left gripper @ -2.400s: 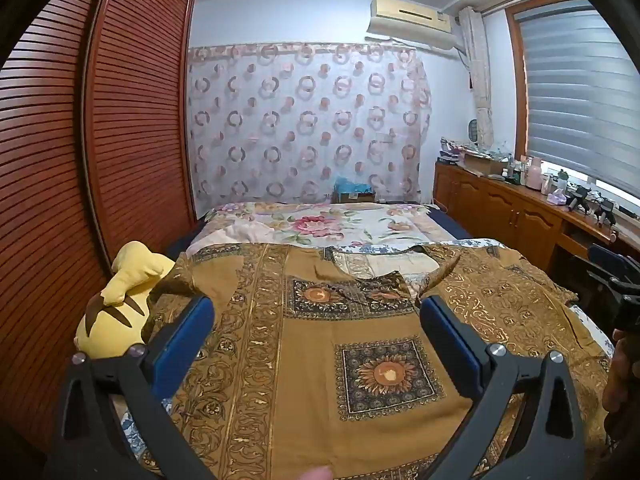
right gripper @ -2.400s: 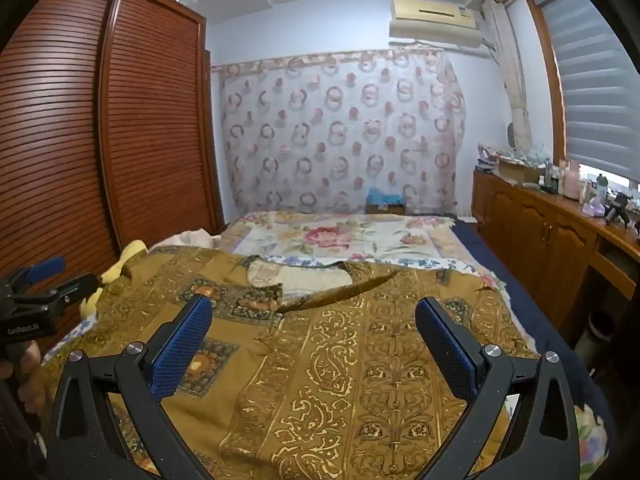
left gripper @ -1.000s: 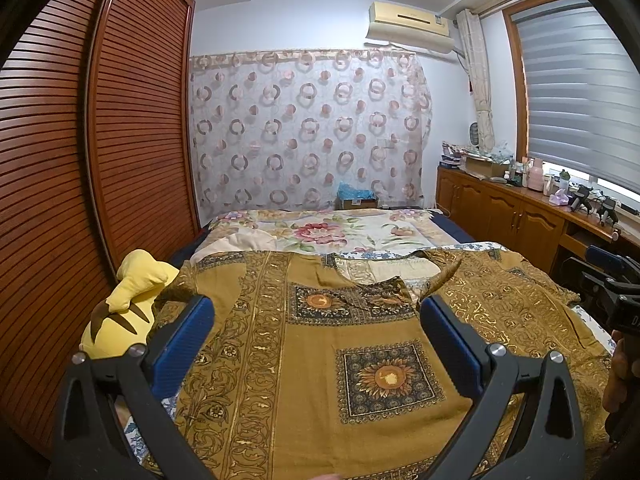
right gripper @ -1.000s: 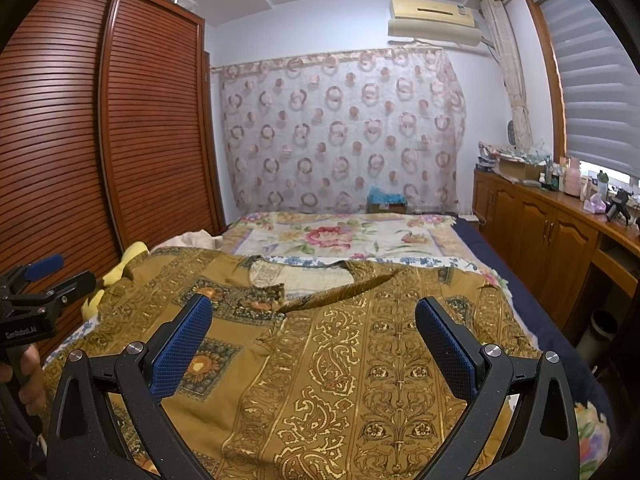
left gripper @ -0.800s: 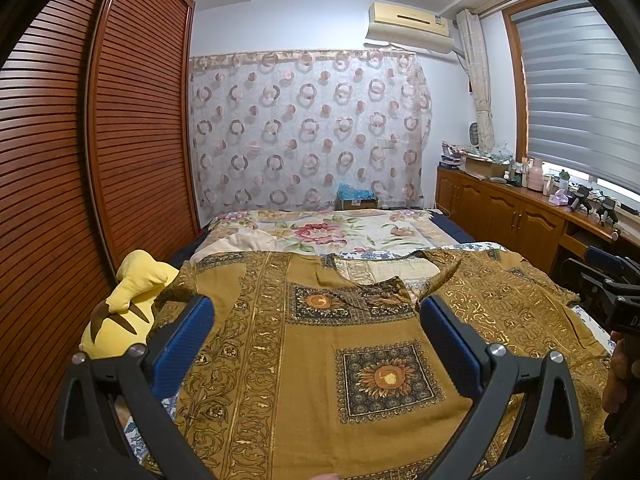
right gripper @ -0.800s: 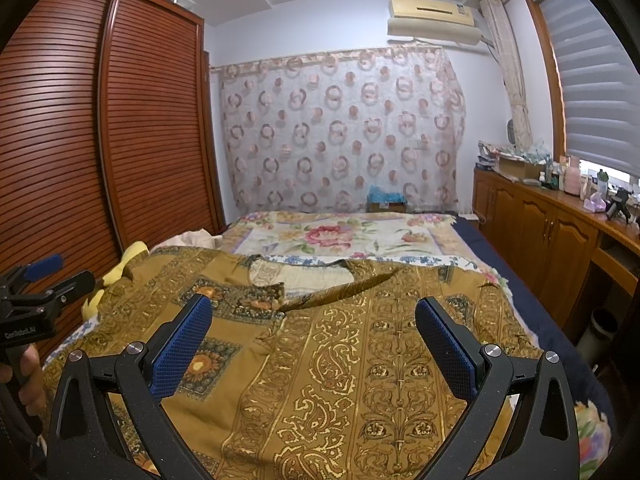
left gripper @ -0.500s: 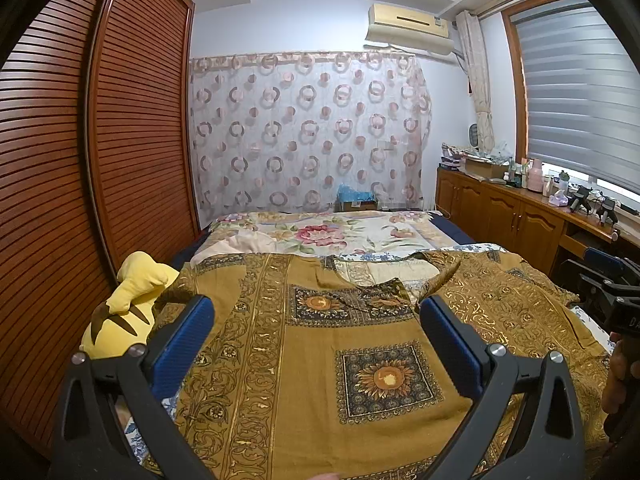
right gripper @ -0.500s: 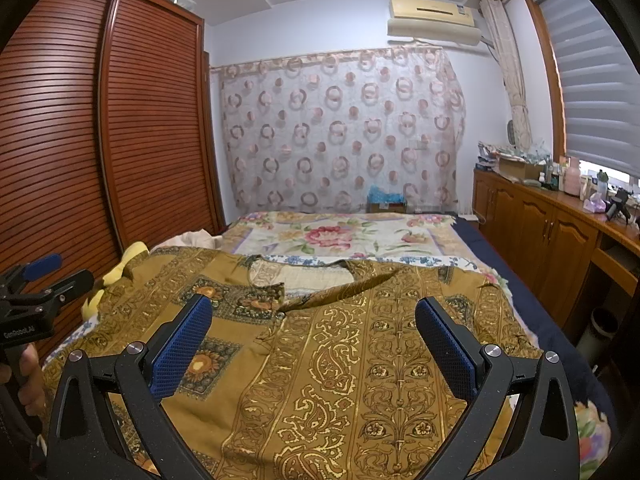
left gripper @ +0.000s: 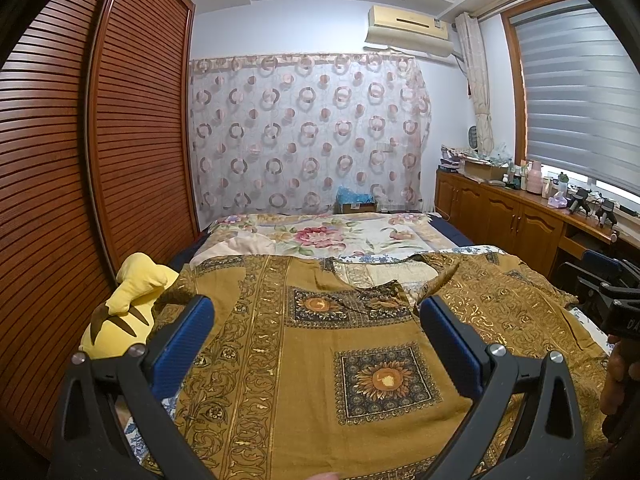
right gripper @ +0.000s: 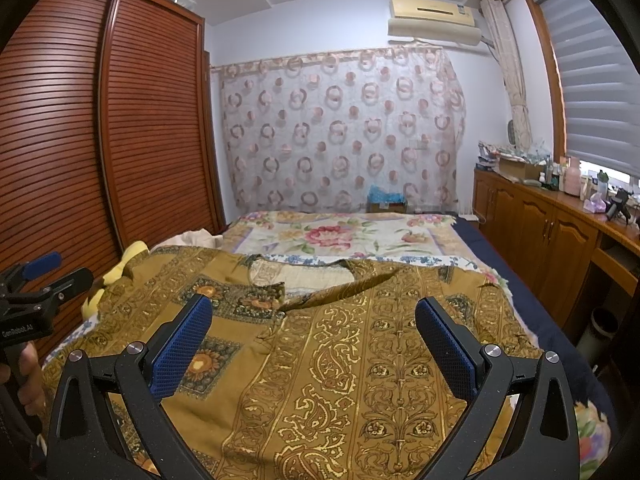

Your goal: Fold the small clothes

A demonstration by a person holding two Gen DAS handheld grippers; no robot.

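A mustard-gold patterned garment [left gripper: 320, 344] [right gripper: 360, 344] lies spread flat across the near half of the bed, its neckline [right gripper: 304, 276] facing the far end. My left gripper [left gripper: 316, 312] hovers open above the garment's left half, nothing between its blue-padded fingers [left gripper: 182, 344]. Over the right half, my right gripper [right gripper: 312, 312] is held open and empty too. Each gripper shows at the edge of the other's view, held by a hand [right gripper: 24, 364] [left gripper: 616, 372].
A yellow plush toy [left gripper: 124, 308] sits at the bed's left edge by the slatted wooden wardrobe [left gripper: 80, 180]. A floral bedspread [left gripper: 328, 232] covers the far half. Wooden cabinets [right gripper: 552, 236] with bottles line the right wall, with a narrow aisle beside the bed.
Both grippers have stayed nearly still and open; the left view has tilted up very slightly. The garment has not moved.
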